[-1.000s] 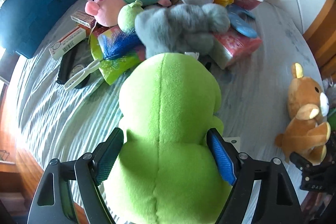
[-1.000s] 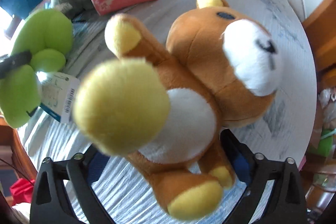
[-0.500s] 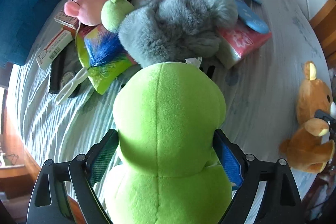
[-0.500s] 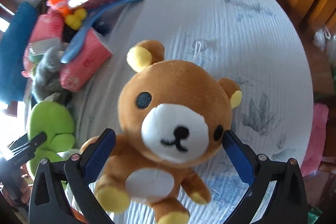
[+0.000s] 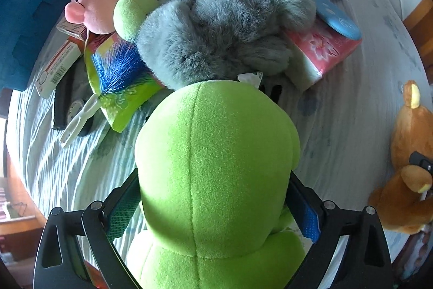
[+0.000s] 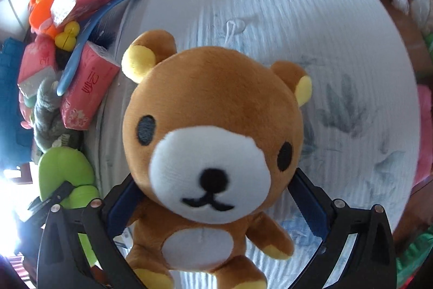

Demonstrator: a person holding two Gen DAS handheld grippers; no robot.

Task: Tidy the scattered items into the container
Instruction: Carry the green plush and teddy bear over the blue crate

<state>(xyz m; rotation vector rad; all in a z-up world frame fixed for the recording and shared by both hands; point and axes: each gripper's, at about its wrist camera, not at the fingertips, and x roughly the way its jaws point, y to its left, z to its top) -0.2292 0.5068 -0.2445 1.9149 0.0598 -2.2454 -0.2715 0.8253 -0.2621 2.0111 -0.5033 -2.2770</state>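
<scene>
Scattered items lie heaped along one edge of the pale striped bedspread: a grey furry plush, a pink pig plush, pink tissue packs, a blue shoehorn-like piece and a blue-bristled brush on a green packet. No container can be made out in either view. Right beside that heap, the green plush sits between the fingers of the left gripper; its jaws have just been opening and now stand spread wide, the pads just beside the toy's flanks, though whether they press it I cannot tell for sure. Farther along the bedspread, toward its open middle, the brown bear plush faces the camera of the right gripper, its body between the blue pads; the head hides the contact, so I cannot tell whether those jaws pinch it. In the left wrist view the bear shows near the right edge.
</scene>
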